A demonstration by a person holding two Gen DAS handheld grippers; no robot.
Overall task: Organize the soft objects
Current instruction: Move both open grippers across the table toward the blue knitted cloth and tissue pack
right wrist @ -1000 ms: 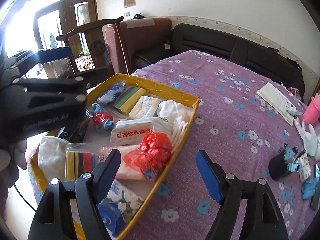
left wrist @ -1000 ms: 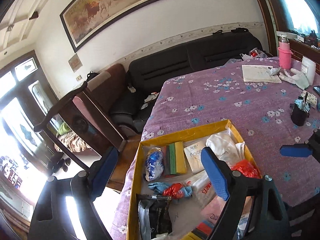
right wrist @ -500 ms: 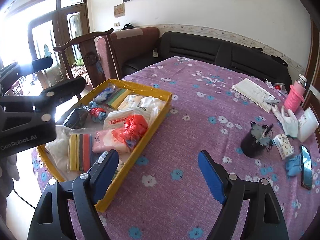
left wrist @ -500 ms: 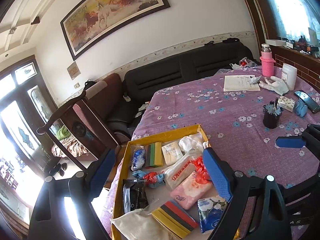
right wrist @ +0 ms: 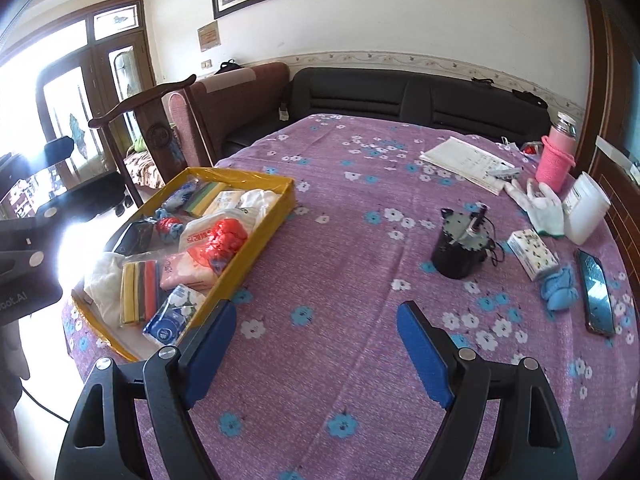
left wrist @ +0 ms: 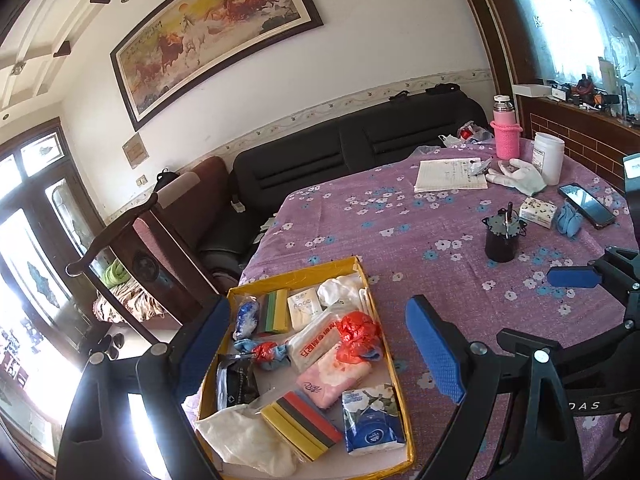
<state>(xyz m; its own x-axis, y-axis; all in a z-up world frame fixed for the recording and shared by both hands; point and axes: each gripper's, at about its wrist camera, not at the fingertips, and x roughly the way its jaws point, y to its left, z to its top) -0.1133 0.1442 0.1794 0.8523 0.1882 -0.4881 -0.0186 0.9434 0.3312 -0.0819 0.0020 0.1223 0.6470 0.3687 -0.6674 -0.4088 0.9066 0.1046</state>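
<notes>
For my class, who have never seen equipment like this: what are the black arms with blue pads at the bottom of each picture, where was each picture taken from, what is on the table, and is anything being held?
No robot here: a person holds a two-finger gripper in each hand, with a fisheye camera on each looking along its fingers. One picture comes from the left gripper, the other from the right gripper. Both stand open, holding nothing.

On the purple flowered tablecloth sits a yellow tray of soft things: tissue packs, a red plastic bag, striped sponges, a white cloth. Outside the tray lie a black cup, a white glove, a pink flask, a white jar, a phone, a notepad and a small blue cloth.
</notes>
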